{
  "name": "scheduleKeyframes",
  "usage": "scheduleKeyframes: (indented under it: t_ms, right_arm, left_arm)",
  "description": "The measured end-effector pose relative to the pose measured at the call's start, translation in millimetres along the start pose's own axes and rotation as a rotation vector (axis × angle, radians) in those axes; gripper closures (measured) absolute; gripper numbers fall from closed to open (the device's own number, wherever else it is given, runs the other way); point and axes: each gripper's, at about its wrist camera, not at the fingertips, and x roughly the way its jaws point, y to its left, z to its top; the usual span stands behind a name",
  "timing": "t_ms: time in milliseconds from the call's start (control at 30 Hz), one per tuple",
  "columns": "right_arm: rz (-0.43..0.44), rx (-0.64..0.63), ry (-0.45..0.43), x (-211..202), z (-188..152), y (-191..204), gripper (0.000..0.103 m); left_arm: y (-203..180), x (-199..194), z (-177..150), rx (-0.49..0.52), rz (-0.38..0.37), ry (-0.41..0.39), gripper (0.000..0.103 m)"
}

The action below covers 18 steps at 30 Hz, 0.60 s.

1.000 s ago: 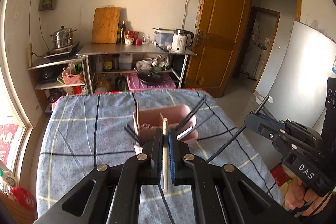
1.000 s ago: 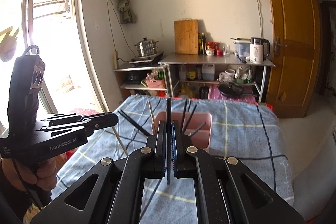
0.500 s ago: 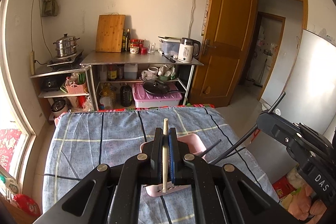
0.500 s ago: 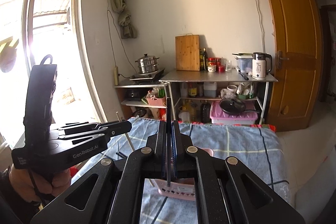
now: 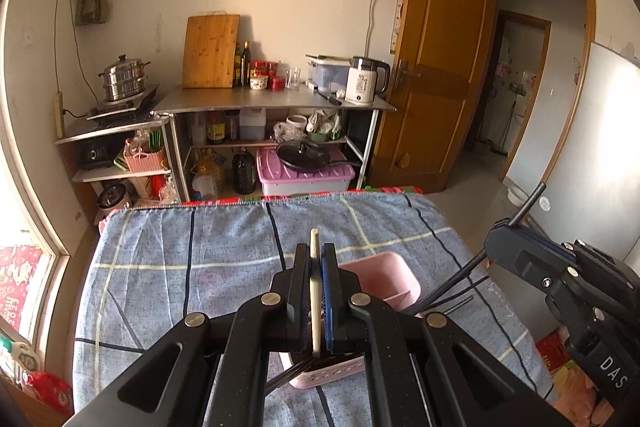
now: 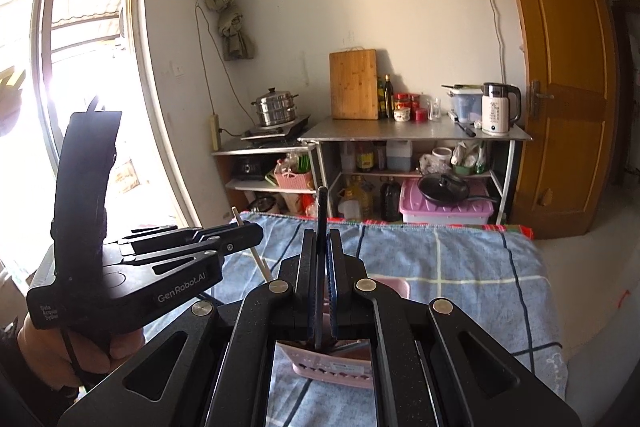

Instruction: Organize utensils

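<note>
Both grippers are mid-delivery — the left gripper clamped on a pale wooden chopstick, the right gripper on a black chopstick — above the pink utensil holder on the blue-checked cloth, so these two appear still undeposited.

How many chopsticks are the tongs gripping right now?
2. A pale wooden chopstick is clamped in the left tongs; a black chopstick is clamped in the right tongs. More may sit hidden in the pink holder.
</note>
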Motion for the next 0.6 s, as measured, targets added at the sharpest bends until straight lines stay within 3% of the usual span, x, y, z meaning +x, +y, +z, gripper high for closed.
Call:
scheduleKeyframes:
  t_ms: [267, 600]
  right_arm:
    - [0.010, 0.016, 0.067, 17.9, -17.2, -6.9, 0.098]
    - [0.011, 0.014, 0.103, 16.0, -23.0, -7.9, 0.097]
  left_arm:
    - [5.6, 21.8, -19.7, -0.008, 0.004, 0.069, 0.098]
    - [11.6, 13.2, -23.7, -0.035, -0.019, 0.071, 0.093]
